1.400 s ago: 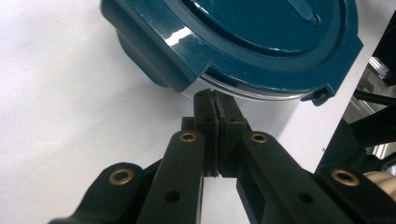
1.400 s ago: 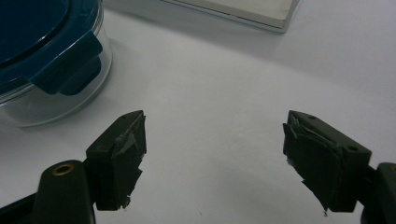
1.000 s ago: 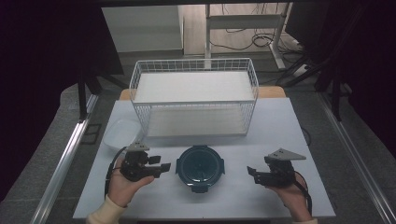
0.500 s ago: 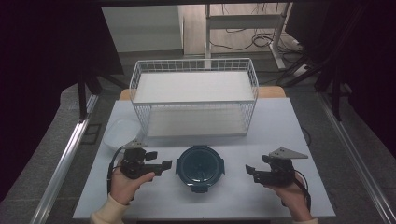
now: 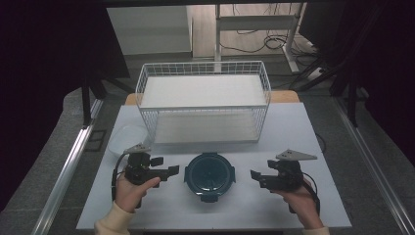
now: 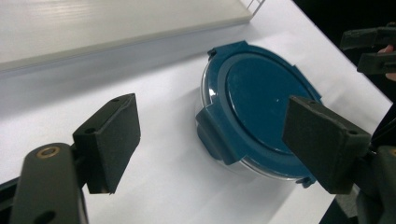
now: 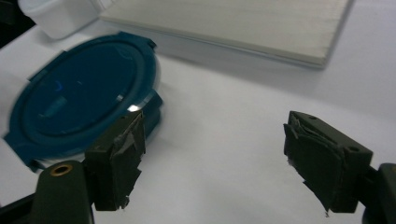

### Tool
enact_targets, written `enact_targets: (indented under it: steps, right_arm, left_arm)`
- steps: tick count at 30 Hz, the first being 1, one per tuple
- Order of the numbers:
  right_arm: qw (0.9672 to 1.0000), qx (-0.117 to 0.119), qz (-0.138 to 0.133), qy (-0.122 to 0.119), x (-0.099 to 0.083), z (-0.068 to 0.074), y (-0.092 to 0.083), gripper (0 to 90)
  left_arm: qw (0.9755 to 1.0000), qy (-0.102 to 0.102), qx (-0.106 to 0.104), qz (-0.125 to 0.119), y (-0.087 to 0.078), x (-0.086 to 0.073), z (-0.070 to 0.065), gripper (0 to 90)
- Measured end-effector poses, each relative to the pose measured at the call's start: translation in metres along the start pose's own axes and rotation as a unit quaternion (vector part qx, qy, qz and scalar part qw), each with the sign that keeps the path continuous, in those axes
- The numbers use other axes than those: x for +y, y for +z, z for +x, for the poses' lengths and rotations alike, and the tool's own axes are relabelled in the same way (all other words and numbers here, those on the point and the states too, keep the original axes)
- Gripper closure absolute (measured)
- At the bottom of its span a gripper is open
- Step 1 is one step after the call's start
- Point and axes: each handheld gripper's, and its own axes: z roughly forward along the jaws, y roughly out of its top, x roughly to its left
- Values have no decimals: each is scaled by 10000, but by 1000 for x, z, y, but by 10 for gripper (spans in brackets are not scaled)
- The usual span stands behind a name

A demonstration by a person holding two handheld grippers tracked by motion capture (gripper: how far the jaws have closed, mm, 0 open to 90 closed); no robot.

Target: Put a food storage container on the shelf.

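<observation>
While flanking blue-lidded container [image 5: 210,175] on worktop [image 5: 293,132], just in front of wire basket [image 5: 203,100]: left gripper [image 5: 169,170] fingers just opened, nothing between; right gripper [image 5: 256,177] fingers apart, empty. Looks released, lid on.

Dim room, grey floor [image 5: 63,112], white table [image 5: 293,127], metal desk frame [image 5: 254,24] behind.

A white table [image 5: 293,132] carried everything. A round container with a blue clip-on lid [image 5: 210,174] stood on it between the left gripper [image 5: 167,166] and the right gripper [image 5: 255,178], touching neither. Beyond both grippers sat a white wire basket [image 5: 203,100], and a translucent white tub [image 5: 126,138] rested just beyond the left gripper, beside the basket.
</observation>
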Motion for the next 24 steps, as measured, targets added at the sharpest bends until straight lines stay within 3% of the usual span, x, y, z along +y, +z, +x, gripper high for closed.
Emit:
enact_targets:
  steps: [5, 12, 15, 21, 24]
  right_arm:
    - [9996, 208, -50, 197, 14, 6, 2, 192]
    - [9982, 493, 235, 247, 29, 19, 28, 167]
    - [9970, 613, 291, 363, 31, 23, 38, 156]
    - [9945, 815, 464, 473, 29, 30, 53, 137]
    - [9937, 869, 519, 485, 27, 32, 57, 133]
  left_arm:
    - [9999, -132, -107, 3, 3, 2, 3, 172]
    - [9988, -321, -350, 71, 12, 5, 5, 163]
    - [9975, -448, -532, 153, 21, 8, 8, 155]
    - [9970, -443, -545, 316, 30, 6, 8, 143]
    - [9949, -618, -732, 317, 33, 3, 10, 137]
